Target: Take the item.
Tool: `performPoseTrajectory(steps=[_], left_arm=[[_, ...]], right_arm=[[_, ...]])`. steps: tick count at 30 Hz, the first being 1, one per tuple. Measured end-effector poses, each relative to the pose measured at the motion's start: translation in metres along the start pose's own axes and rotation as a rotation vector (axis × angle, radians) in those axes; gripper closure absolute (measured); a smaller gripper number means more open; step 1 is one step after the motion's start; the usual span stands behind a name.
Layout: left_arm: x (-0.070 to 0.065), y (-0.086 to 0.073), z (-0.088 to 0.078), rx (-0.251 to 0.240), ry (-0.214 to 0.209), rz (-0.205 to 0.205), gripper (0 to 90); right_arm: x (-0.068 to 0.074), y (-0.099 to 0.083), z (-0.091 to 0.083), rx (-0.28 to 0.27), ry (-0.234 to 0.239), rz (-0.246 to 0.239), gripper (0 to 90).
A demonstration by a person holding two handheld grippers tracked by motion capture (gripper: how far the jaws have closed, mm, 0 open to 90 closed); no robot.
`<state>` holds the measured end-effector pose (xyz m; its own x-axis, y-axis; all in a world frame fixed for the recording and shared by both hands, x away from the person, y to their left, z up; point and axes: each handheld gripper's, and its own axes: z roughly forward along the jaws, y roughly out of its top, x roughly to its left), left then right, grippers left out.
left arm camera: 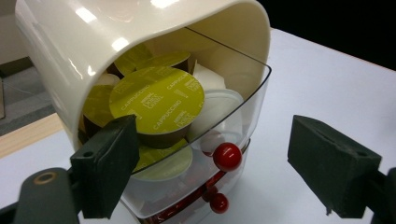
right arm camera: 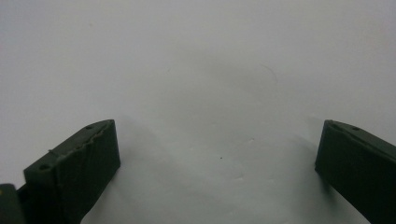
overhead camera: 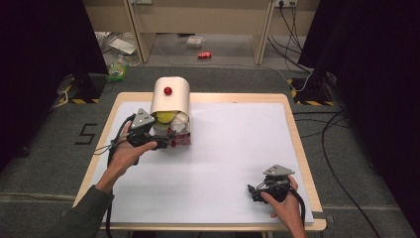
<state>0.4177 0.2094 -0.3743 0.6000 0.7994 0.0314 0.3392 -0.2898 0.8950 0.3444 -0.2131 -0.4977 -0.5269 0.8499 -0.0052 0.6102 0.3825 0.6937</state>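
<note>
left jaws lining up on drawer knob

cream capsule dispenser (overhead camera: 170, 99) at table (overhead camera: 237, 148) back-left. clear drawer (left arm camera: 224, 135) pulled out, cappuccino pods (left arm camera: 156, 100) inside. left gripper (left arm camera: 224, 163) wide open, empty, straddling red knob (left arm camera: 227, 157); centre before closing. right gripper (overhead camera: 255, 191) well off dispenser, open, empty.

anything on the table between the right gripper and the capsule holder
No, just bare white table between the right gripper and the capsule holder, as the high view shows.
</note>
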Motion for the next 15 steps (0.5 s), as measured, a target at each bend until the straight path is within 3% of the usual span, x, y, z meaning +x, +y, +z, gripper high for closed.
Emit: performPoseTrajectory(steps=[7, 15], left_arm=[[-0.007, -0.001, -0.008, 0.005, -0.004, 0.023, 17.2], [-0.013, -0.007, -0.017, 0.008, -0.027, 0.021, 17.4]], right_arm=[[0.0, 0.0, 0.0, 0.0, -0.001, 0.0, 0.2], [0.0, 0.0, 0.0, 0.0, 0.0, 0.0, 0.2]])
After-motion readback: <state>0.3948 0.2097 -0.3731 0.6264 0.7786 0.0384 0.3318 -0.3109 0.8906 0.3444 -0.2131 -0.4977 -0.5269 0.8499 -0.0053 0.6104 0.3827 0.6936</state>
